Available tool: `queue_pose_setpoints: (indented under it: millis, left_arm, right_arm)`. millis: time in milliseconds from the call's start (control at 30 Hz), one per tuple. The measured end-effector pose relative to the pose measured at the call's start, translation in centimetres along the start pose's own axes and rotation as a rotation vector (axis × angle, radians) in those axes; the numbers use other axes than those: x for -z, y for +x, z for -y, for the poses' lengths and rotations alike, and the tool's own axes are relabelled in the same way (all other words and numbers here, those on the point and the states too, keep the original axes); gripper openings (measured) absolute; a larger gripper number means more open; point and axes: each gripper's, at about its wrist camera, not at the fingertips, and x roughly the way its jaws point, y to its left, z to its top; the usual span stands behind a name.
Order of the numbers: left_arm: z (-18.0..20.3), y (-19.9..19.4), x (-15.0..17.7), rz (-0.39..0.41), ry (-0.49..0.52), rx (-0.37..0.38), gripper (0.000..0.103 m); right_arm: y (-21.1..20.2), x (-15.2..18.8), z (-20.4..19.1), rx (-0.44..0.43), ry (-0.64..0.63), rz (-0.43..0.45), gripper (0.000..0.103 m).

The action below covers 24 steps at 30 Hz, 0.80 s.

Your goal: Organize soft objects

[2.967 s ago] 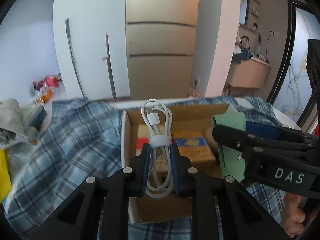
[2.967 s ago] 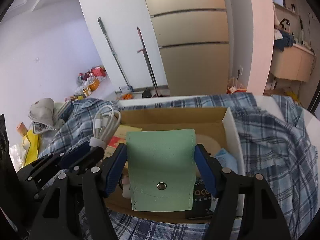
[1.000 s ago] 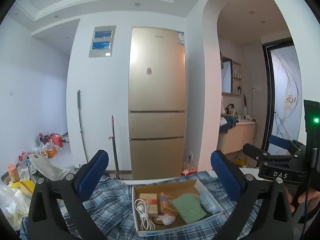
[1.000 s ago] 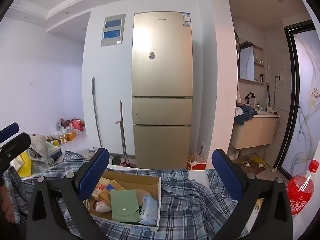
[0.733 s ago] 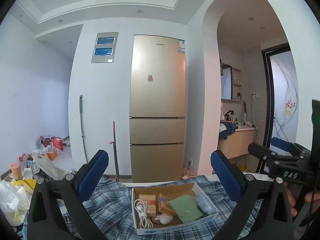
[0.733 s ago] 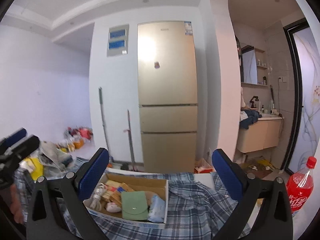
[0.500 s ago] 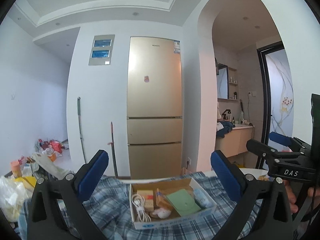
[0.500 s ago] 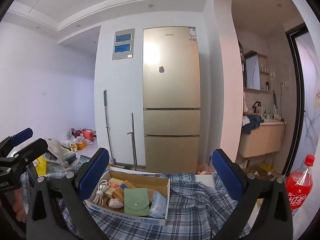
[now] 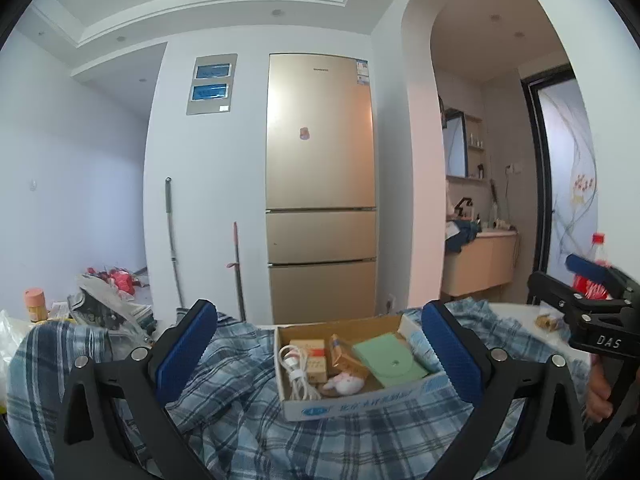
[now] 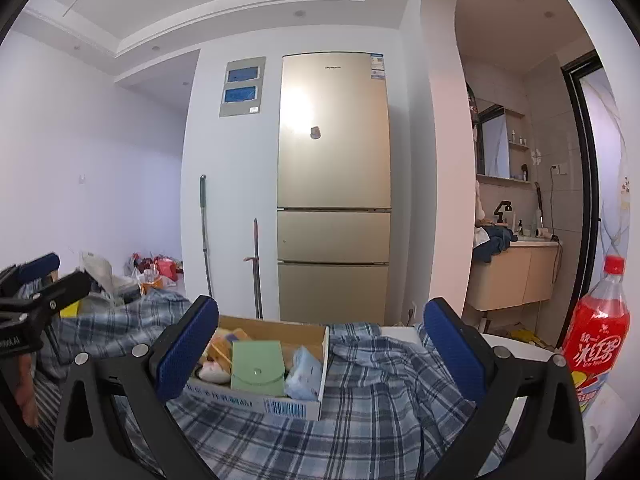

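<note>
Gaping wide with nothing between its blue pads, the left gripper (image 9: 320,354) hangs above and short of the cardboard box (image 9: 362,399), which sits at 6 o'clock in its view on a blue plaid cloth (image 9: 240,380). The right gripper (image 10: 320,354) is spread just as wide and also holds nothing; in its own view the box lies toward 7 o'clock, partly behind its left pad.

Inside the box, the left view looks down enough to show a coiled white cable (image 9: 297,368) along the left wall, its long axis running from 12 to 6 o'clock. Right of it come small orange cartons (image 9: 312,356), a small white plush (image 9: 345,383) near the front wall, a green snap pouch (image 9: 390,360) lying flat with its long axis from 10 to 4 o'clock, and a pale blue soft pack (image 9: 424,346) at the right wall.

The right view is lower: the cable is hidden there, while the pouch (image 10: 258,368) leans upright with its flap at 6 o'clock. Only this view shows fully the red soda bottle (image 10: 596,344) at 4 o'clock. Each view catches the other gripper at its edge. A gold refrigerator (image 9: 321,184) stands behind at 12 o'clock.
</note>
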Motion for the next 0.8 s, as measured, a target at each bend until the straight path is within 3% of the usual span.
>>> queue_pose_setpoints:
  millis: [133, 300, 800]
  left_arm:
    - [0.2, 1.1, 1.9, -0.042, 0.014, -0.035, 0.103]
    - [-0.6, 0.6, 2.1, -0.022, -0.023, -0.021, 0.103]
    - [-0.6, -0.2, 2.2, 0.009, -0.011, -0.04, 0.103]
  right_arm:
    - [0.4, 0.7, 0.2, -0.022, 0.011, -0.026, 0.103]
    - [0.5, 1.1, 0.7, -0.023, 0.034, -0.034, 0.103]
    - [-0.2, 0.8, 0.5, -0.01, 0.032, -0.007, 0.103]
